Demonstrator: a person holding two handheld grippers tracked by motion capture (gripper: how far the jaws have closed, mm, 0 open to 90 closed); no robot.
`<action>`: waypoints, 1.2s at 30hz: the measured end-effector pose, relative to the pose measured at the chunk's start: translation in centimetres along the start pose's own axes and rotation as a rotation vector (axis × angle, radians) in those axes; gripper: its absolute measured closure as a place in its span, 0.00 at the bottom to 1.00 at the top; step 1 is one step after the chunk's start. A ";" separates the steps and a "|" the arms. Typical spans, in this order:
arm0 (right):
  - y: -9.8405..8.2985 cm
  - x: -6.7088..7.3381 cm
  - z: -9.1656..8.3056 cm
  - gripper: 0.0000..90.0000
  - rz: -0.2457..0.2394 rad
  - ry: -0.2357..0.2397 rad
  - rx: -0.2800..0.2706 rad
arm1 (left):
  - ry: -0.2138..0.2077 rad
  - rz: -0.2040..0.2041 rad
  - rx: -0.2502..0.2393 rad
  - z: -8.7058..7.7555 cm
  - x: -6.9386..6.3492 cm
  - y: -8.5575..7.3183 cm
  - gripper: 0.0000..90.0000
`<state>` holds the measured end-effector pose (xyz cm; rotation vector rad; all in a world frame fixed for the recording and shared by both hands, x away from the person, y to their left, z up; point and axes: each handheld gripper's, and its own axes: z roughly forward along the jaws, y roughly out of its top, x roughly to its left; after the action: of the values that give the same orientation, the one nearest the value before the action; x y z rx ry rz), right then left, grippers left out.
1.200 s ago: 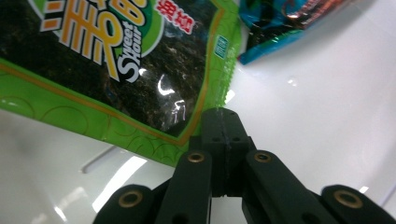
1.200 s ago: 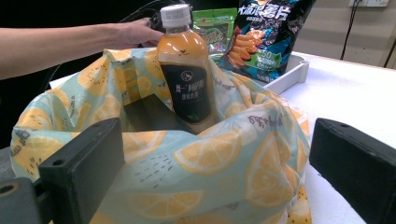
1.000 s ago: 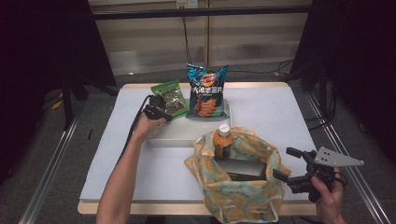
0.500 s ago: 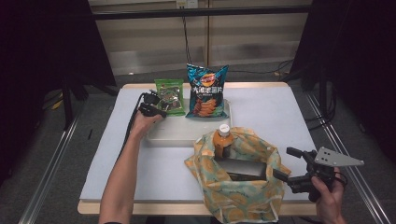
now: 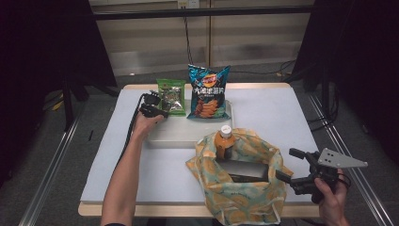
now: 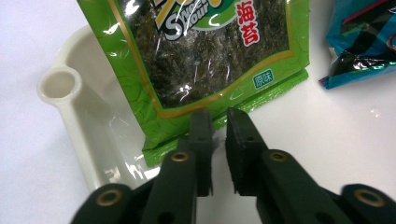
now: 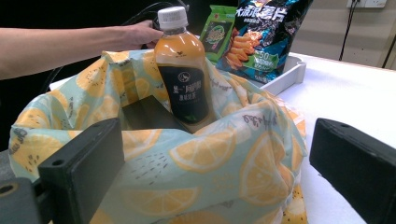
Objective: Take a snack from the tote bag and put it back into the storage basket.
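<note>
That crinkly green seaweed packet [image 6: 205,60], glossy foil, stands in the white plastic tray [image 6: 88,140]. The left gripper [image 6: 218,122] sits at its bottom edge, jaws just cracking open, forearm stretched out. The right gripper [image 5: 292,168] gapes wide beside the lemon-print cloth bag [image 5: 244,197].

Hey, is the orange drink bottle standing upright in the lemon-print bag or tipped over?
Upright. The bottle stands inside the lemon-print bag with its white cap on top, poking above the bag's rim, in both the high view and the right gripper view.
</note>
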<state>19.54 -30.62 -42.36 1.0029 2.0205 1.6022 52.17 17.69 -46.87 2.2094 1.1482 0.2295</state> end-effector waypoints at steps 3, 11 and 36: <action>0.0 0.0 0.1 0.03 -0.002 0.002 0.000 | -0.023 0.014 -0.012 -0.4 -0.1 -0.1 0.86; 0.0 0.1 0.2 0.03 -0.003 0.008 0.003 | -0.044 0.045 -0.044 -1.8 -0.7 -0.5 0.79; 0.4 0.1 0.3 0.07 -0.003 -0.006 -0.001 | -0.171 0.099 -0.253 -7.0 -4.6 -3.9 0.51</action>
<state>19.84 -30.28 -42.05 1.0028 2.0159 1.5974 43.80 18.91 -43.09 2.0201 0.8686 0.2107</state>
